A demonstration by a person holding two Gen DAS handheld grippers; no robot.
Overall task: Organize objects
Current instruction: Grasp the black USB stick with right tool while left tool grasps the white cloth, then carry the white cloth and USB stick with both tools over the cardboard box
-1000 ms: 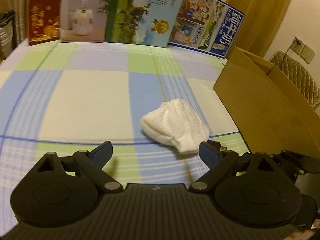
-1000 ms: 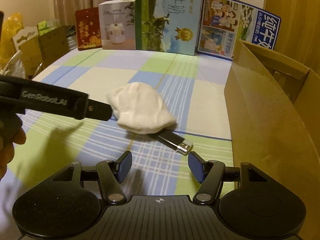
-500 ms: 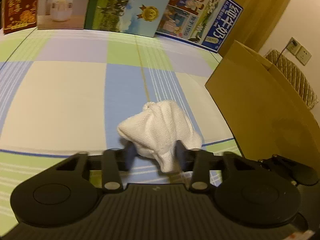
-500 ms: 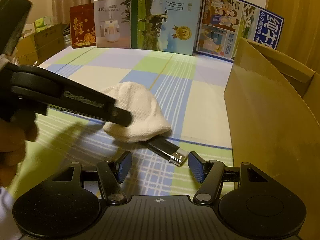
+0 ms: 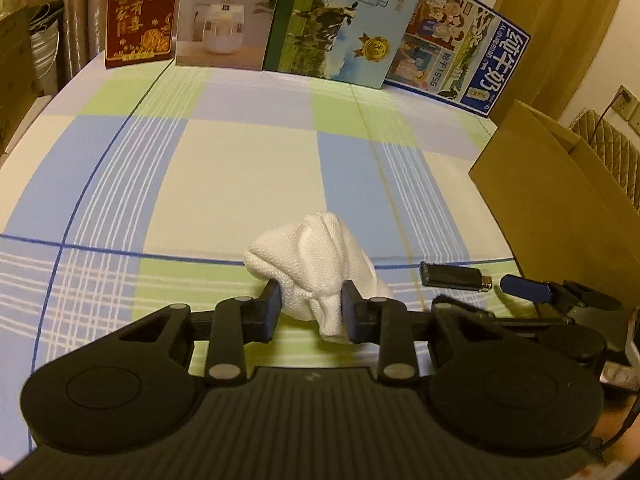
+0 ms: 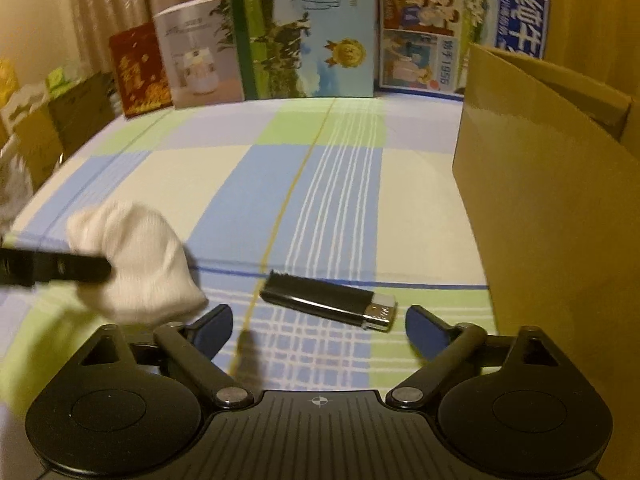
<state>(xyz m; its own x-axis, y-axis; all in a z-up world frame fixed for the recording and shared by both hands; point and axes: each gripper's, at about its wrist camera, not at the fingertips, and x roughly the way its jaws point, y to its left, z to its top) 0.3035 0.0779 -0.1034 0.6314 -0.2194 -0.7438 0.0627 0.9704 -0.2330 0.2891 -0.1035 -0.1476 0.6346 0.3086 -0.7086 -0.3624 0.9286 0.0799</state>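
A crumpled white cloth [image 5: 316, 256] is pinched between the blue pads of my left gripper [image 5: 310, 312], which is shut on it just above the checked tablecloth. In the right wrist view the same white cloth [image 6: 136, 264] appears at the left, blurred, with a left gripper finger [image 6: 56, 270] across it. A black lighter [image 6: 330, 300] with a silver cap lies flat on the cloth, just ahead of my right gripper [image 6: 318, 326], which stands open and empty. The black lighter [image 5: 452, 278] also shows right of the cloth in the left wrist view.
An open brown cardboard box [image 6: 552, 200] stands at the right edge of the table [image 6: 240, 168]. Several printed cartons [image 5: 336, 20] line the far edge. More boxes [image 6: 48, 128] sit off the table's left side.
My left gripper has shut on the white cloth and pulled it left, uncovering the lighter that lay partly under it. My right gripper has stayed open and edged closer to the lighter.
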